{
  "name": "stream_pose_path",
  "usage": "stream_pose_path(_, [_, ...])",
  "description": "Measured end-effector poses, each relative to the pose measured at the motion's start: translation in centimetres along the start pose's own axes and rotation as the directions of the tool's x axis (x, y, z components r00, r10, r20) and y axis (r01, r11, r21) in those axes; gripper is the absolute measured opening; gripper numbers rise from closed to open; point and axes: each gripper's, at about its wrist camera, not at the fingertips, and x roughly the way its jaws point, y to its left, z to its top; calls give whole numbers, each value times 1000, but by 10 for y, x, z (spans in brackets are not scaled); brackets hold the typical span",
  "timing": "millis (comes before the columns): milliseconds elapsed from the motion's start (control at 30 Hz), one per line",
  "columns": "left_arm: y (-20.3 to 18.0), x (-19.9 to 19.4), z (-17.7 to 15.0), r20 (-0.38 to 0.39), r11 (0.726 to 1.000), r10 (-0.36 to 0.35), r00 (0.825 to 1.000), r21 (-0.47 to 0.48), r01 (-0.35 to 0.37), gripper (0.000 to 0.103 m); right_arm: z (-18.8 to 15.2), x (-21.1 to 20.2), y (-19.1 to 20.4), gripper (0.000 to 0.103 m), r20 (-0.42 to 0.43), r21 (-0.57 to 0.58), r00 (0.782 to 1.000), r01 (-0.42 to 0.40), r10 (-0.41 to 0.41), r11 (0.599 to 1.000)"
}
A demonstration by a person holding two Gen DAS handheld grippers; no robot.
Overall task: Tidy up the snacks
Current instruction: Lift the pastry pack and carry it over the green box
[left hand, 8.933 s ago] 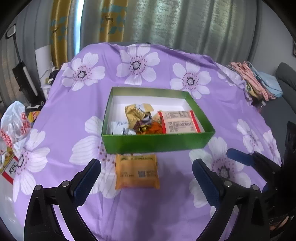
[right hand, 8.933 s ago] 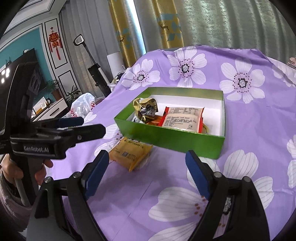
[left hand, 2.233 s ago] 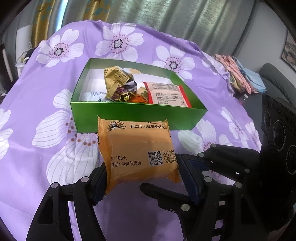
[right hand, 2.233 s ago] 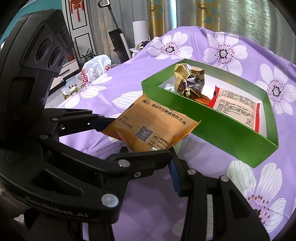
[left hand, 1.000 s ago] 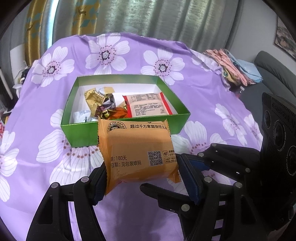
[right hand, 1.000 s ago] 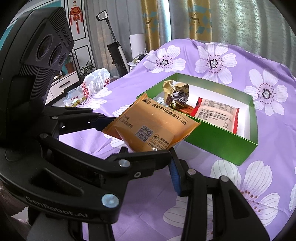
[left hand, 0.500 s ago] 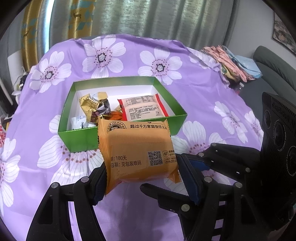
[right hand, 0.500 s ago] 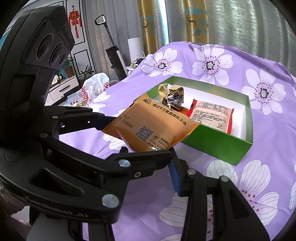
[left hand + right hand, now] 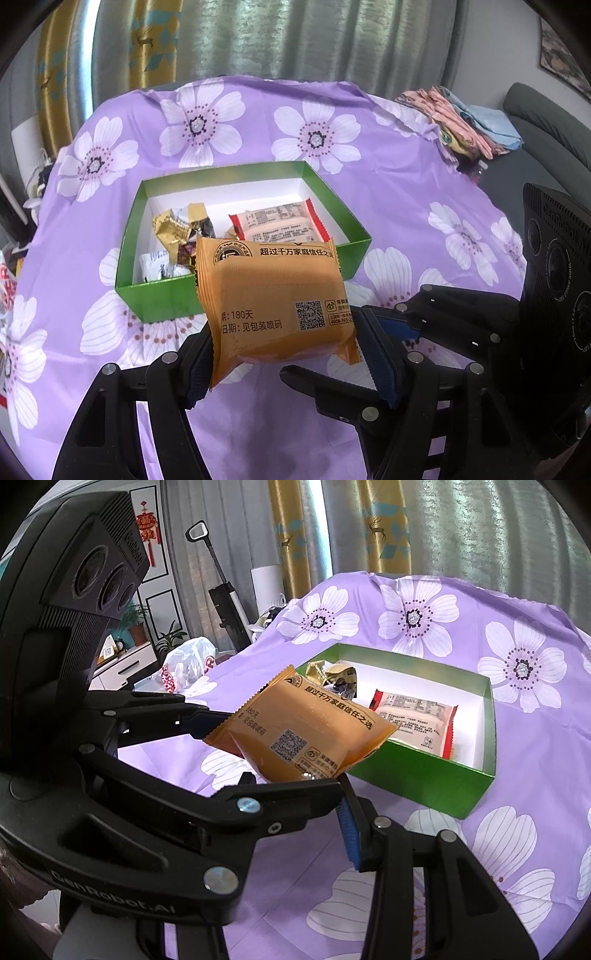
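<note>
1. The left gripper (image 9: 284, 354) has its fingers (image 9: 380, 365) squeezed on both side edges of an orange snack pack (image 9: 275, 299), so they're partly closed around it and the pack is up in the air, off the surface.
2. The pack hangs in front of the near wall of the green box (image 9: 162, 299), just short of it and a bit above the rim. QR code and printed text face up.
3. The right gripper is crossed in under the left one. In the right wrist view its right finger (image 9: 351, 830) sits right by the pack's lower corner (image 9: 306, 734); its other finger is hidden behind the left gripper's black frame, so I honestly can't tell if it's pinching anything.
4. Inside the box: a red-edged wrapper (image 9: 279, 223) lying flat on the right, crumpled gold wrappers (image 9: 177, 227) on the left, and a white packet (image 9: 160, 267) in the near left corner.
5. Everything sits on a purple flowered cloth (image 9: 424, 192) covering the surface.
</note>
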Motion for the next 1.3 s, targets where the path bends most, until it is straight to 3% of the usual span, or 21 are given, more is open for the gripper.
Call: stream_pose_path(1300, [-10, 12, 38, 29, 996, 42, 999, 76, -44, 71, 16, 0, -24, 44, 96, 36, 995, 6, -9, 999])
